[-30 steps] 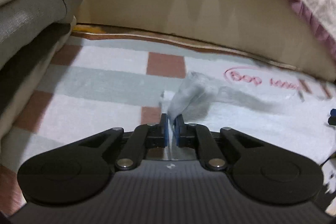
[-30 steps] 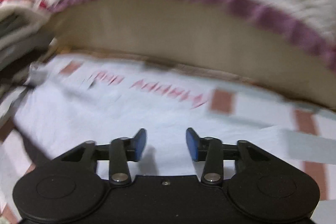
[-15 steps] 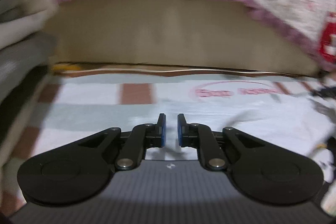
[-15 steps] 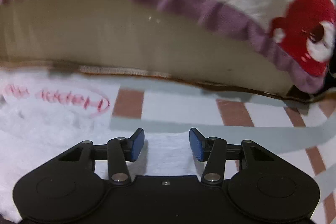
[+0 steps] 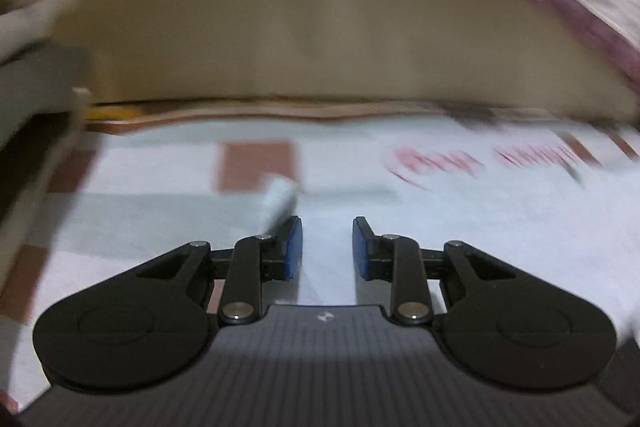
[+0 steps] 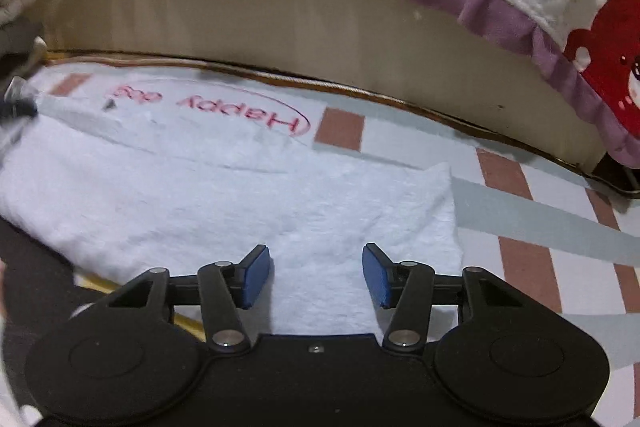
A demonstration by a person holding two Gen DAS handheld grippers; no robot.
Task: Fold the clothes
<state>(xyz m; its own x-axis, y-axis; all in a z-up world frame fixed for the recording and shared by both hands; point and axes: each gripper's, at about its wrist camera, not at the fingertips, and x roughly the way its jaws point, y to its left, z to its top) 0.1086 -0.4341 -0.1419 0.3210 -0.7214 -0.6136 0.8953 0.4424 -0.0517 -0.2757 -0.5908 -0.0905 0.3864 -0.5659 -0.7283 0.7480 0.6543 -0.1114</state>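
A white garment [image 6: 224, 195] with a pink "Happy dog" print lies flat on a checked sheet [image 6: 520, 211]. In the right wrist view my right gripper [image 6: 316, 275] hovers over its near right part, jaws opening, nothing between the blue pads. In the blurred left wrist view the same garment [image 5: 500, 211] spreads to the right, and a small raised fold of it [image 5: 280, 195] sits just ahead of the left finger. My left gripper [image 5: 327, 247] is there with its jaws opening and nothing between them.
A beige mattress side [image 6: 304, 31] runs across the back under a quilt with purple trim [image 6: 480, 7] and red bears. Stacked folded clothes [image 5: 36, 75] stand at the left. A yellow strip [image 6: 100, 283] lies by the garment's near edge.
My left gripper let go of the pinched white cloth and its jaws have spread. The right jaws widened a little. Both views shifted sideways over the garment.
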